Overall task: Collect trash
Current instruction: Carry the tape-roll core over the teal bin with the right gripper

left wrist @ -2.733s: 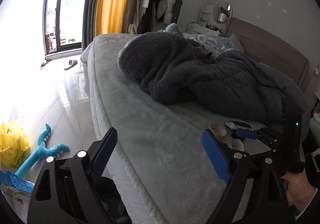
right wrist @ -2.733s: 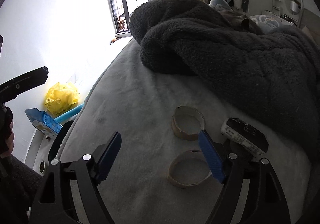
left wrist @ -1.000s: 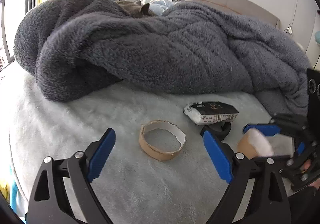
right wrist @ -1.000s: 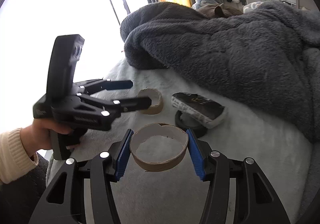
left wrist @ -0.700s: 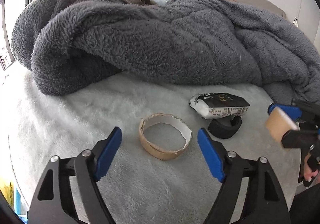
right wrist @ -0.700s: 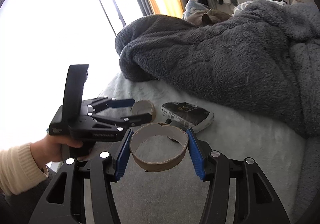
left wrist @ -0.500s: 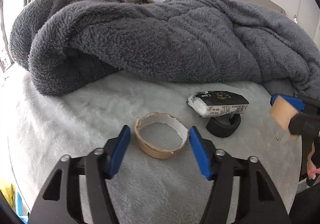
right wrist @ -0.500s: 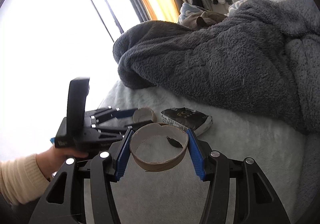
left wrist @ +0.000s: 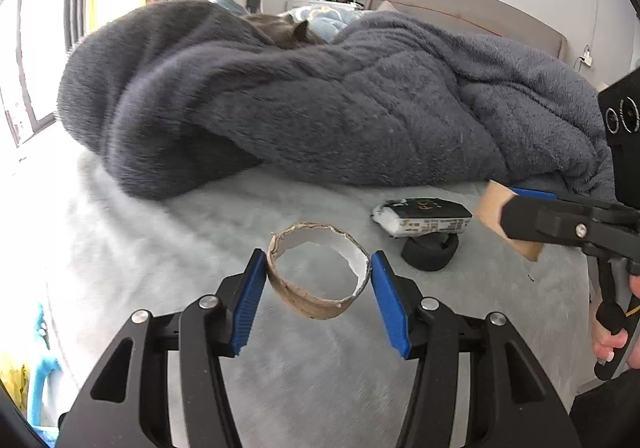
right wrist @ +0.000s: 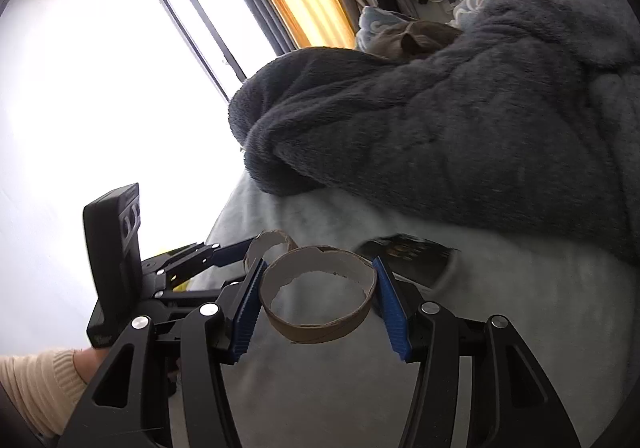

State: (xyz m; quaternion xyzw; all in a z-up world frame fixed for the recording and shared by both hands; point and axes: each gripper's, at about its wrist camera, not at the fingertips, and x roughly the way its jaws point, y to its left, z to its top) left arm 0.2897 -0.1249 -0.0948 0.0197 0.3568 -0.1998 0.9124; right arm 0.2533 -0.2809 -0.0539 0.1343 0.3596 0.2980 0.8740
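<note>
Two torn cardboard rings are in hand above the pale grey bed (left wrist: 160, 248). My left gripper (left wrist: 318, 280) has its blue pads against both sides of one cardboard ring (left wrist: 316, 308), and its jaws are still closing on it. From the right wrist view, that left gripper (right wrist: 250, 262) shows at the left with its ring (right wrist: 272, 242). My right gripper (right wrist: 318, 288) is shut on the other cardboard ring (right wrist: 316, 330) and holds it clear of the bed. It enters the left wrist view as the right gripper (left wrist: 510, 203) with its ring (left wrist: 490, 207).
A black-and-white packet (left wrist: 422, 215) rests on a small black round thing (left wrist: 430, 254) on the bed. A thick dark grey blanket (left wrist: 320, 107) is piled behind them. A blue toy (left wrist: 40, 368) and a yellow bag (left wrist: 12, 376) lie on the floor at the left.
My left gripper's jaws came in from wide apart onto the ring on the bed. My right gripper rolled and tilted with its ring, so the bed slants in its view.
</note>
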